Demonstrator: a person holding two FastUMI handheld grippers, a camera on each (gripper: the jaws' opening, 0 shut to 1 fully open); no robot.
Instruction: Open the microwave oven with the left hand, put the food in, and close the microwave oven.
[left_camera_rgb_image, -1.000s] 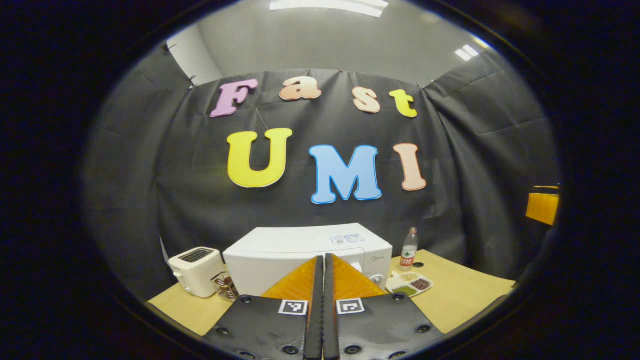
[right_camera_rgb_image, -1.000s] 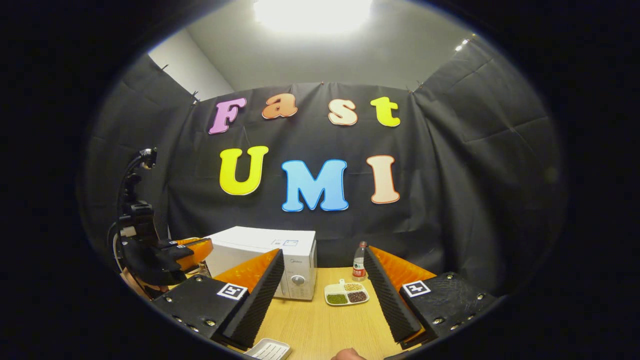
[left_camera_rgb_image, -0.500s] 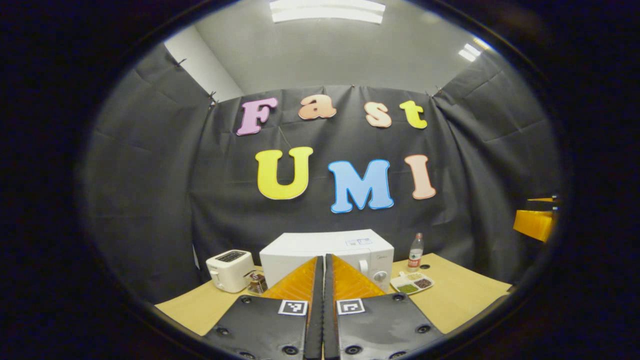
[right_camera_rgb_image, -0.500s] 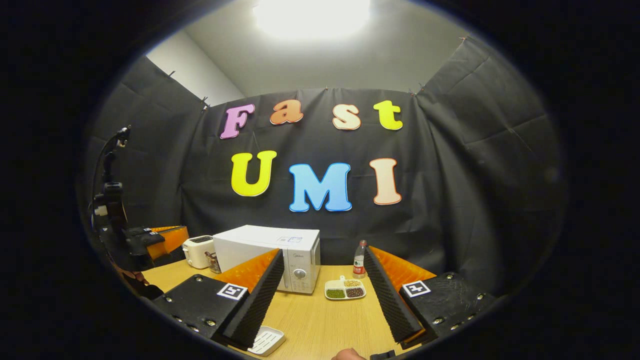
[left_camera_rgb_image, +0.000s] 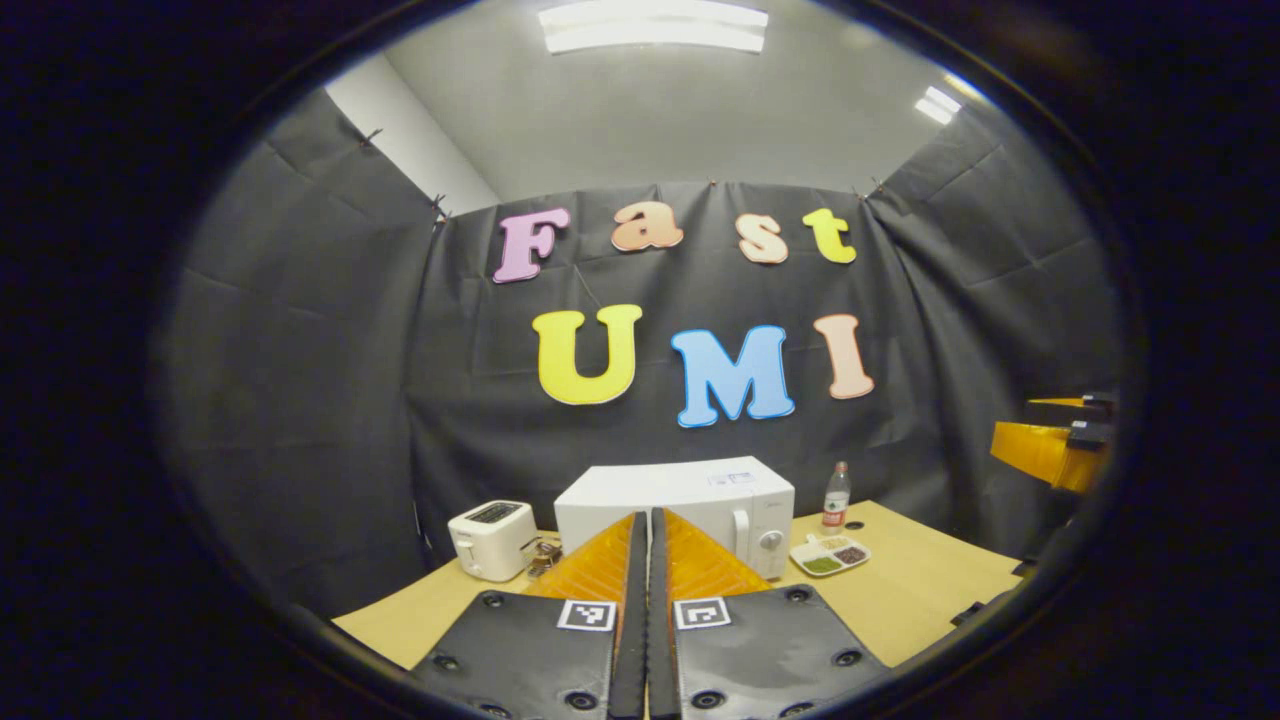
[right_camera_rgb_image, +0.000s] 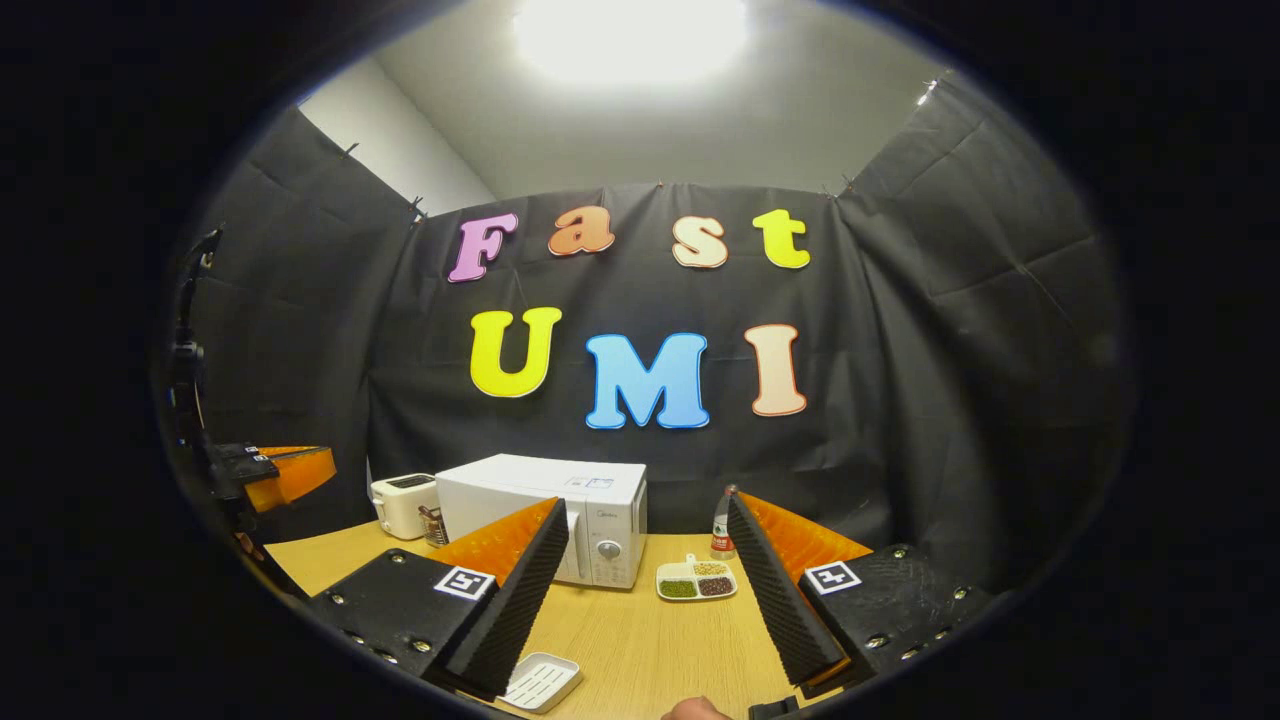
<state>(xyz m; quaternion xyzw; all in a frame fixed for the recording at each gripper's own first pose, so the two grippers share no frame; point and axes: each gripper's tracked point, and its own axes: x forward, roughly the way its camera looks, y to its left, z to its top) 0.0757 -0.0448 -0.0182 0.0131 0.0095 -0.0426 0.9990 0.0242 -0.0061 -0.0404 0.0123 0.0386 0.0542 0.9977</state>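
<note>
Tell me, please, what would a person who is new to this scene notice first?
Probably the white microwave oven, door closed, at the back of the wooden table. Just right of it lies a divided food tray, with a bottle behind. Nearest the camera, the right gripper stands wide open.

White microwave oven, door closed, upright at the table's far side with handle and round knob at the front's right end; ahead of the right gripper's fingers, partly behind the left one. Food tray, white, compartmented, green and brown contents, flat between those fingers, farther off.
</note>
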